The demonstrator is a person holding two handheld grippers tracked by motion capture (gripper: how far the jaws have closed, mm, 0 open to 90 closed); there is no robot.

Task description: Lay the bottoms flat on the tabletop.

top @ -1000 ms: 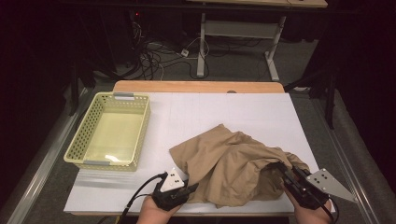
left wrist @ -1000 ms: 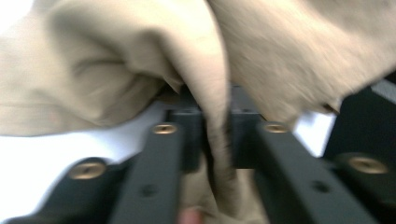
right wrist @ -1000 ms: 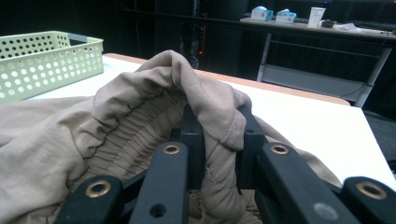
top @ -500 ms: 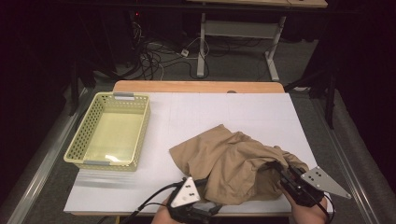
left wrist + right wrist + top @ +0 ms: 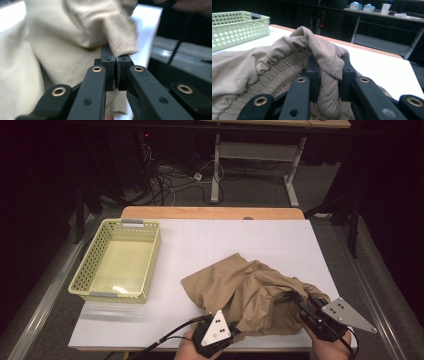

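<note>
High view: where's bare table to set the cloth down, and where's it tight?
Free: the white table between the tan cloth and the far wooden edge, plus the strip between the cloth and the yellow basket. Crowded: near edge, where left gripper and right gripper clamp the cloth.

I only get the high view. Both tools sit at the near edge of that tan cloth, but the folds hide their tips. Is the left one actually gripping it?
Observer: Yes. In the left gripper view the left tool has just been closing, and its jaws now pinch a thin fold of the tan cloth at their tips.
Operator: And the right one, what has it got?
Observer: In the right gripper view the right tool is clamped on a thick rolled edge of what looks like a gathered, elastic waistband, so the cloth seems to be a garment.
</note>
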